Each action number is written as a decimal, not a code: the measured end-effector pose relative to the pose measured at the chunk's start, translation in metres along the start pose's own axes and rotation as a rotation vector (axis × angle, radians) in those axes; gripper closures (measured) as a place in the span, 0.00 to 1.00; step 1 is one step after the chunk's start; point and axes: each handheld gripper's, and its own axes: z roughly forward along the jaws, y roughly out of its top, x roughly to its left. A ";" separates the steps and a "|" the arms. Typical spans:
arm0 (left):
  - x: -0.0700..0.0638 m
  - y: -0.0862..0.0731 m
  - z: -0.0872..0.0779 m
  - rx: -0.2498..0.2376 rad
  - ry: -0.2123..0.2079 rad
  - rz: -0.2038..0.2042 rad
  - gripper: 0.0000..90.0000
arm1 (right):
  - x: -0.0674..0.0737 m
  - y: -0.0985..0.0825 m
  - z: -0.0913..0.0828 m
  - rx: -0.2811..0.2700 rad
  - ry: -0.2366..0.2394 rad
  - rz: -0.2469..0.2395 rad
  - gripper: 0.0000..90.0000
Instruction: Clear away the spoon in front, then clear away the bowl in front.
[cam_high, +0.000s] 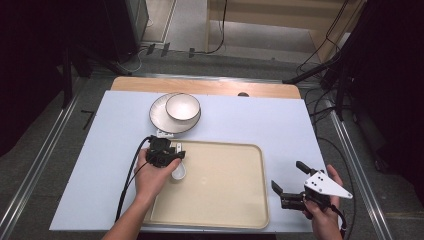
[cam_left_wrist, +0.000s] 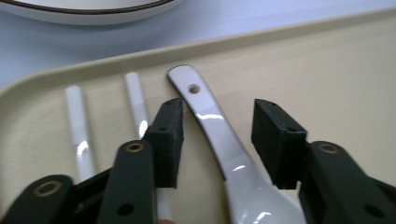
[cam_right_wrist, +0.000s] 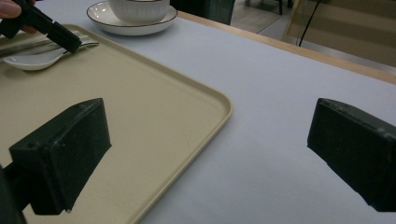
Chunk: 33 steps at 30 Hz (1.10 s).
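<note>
one white spoon (cam_left_wrist: 219, 135) handle between parted left gripper (cam_left_wrist: 219, 140) pads, untouched

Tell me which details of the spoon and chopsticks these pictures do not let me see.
- Spoon: its bowl is cut off by the bottom edge of the left gripper view; in the high view the left gripper covers the handle.
- Chopsticks: near ends hidden behind the jaws.

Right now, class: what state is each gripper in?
Left gripper: open, jaws either side of the white spoon, not pressing.
Right gripper: open, holding nothing.
</note>
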 end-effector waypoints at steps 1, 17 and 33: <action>0.001 0.000 -0.001 -0.019 -0.024 0.012 0.54 | 0.000 0.000 0.000 0.001 0.000 0.000 0.00; 0.013 0.013 -0.029 -0.133 -0.149 0.009 0.00 | 0.002 0.002 0.004 0.006 0.004 -0.008 0.00; 0.042 0.041 -0.045 -0.192 -0.124 -0.029 0.00 | 0.001 0.002 0.005 0.005 0.009 -0.005 0.00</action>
